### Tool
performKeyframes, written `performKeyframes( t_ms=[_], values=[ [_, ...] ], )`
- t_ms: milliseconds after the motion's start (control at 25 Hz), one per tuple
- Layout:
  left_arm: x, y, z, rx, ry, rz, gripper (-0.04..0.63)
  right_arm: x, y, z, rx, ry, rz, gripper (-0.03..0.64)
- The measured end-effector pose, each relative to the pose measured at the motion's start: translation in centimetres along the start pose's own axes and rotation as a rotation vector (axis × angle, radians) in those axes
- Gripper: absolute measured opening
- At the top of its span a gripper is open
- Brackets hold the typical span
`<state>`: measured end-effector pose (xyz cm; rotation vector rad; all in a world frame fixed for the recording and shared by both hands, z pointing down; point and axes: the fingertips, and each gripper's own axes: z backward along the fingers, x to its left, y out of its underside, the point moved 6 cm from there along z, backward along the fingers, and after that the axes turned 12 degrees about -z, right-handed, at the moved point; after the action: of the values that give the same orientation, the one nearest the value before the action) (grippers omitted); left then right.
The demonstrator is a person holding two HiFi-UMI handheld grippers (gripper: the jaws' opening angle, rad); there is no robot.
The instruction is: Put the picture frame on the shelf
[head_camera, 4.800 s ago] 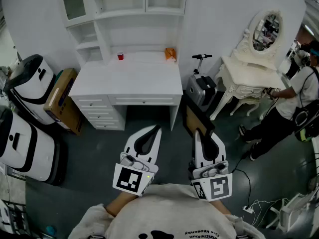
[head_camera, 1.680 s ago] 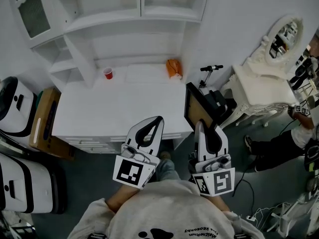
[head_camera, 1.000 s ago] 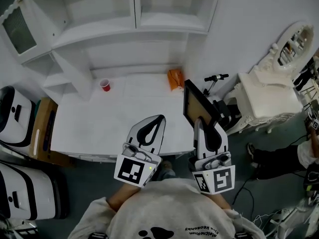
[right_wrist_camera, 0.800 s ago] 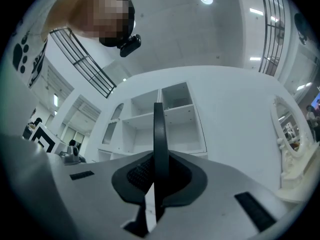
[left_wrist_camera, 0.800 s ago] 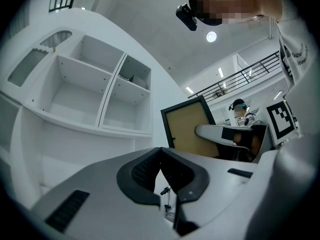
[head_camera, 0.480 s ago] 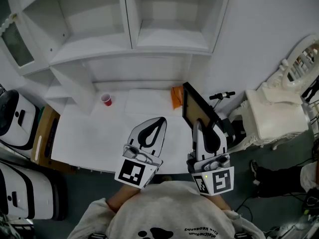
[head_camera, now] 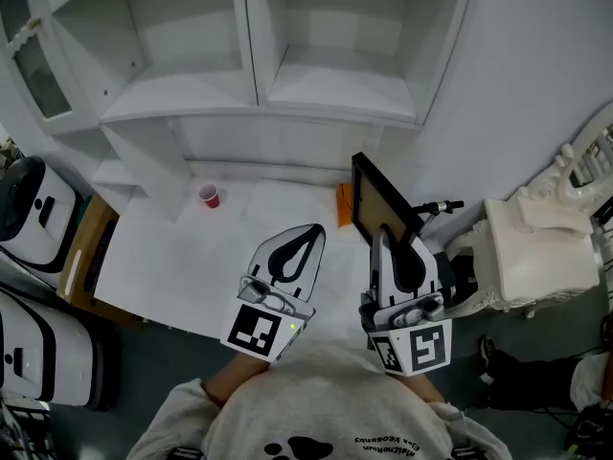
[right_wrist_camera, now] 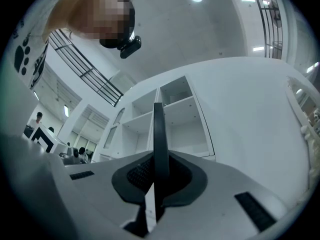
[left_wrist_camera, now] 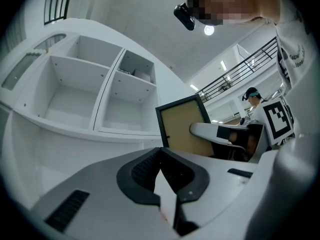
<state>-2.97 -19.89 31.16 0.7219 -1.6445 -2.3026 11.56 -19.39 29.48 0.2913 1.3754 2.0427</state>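
Note:
The picture frame (head_camera: 379,200), black-edged with a tan back, stands upright in my right gripper (head_camera: 381,236), whose jaws are shut on its lower edge. In the right gripper view the picture frame (right_wrist_camera: 160,134) shows edge-on as a dark bar rising between the jaws. In the left gripper view the picture frame (left_wrist_camera: 184,126) shows its tan back. My left gripper (head_camera: 308,236) is shut with nothing in it, held over the white desk (head_camera: 163,266). The white shelf unit (head_camera: 316,80) with open compartments stands behind the desk, ahead of both grippers.
A red cup (head_camera: 210,196) stands on the desk at the back left and an orange item (head_camera: 344,205) lies at the back beside the frame. White robot-like machines (head_camera: 29,199) and a cardboard box (head_camera: 84,252) stand left. An ornate white dressing table (head_camera: 536,242) stands right.
The view has closed in on the desk and shelf unit: both grippers have moved forward over the desk, the right one carrying the frame. The shelf compartments now fill the top of the head view.

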Motion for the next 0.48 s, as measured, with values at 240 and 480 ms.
performKeyframes(
  t_ms=[240,480],
  values=[
    [0.4,-0.1,-1.2,0.0,-0.01,-0.004,0.02,-0.8,-0.4,-1.2,0.002,-0.019,0.011,0.052],
    [1.1,-0.9,-2.1,-0.016,-0.002,-0.006,0.02,-0.9,-1.2,-2.6,-0.011,-0.024,0.041,0.052]
  ],
)
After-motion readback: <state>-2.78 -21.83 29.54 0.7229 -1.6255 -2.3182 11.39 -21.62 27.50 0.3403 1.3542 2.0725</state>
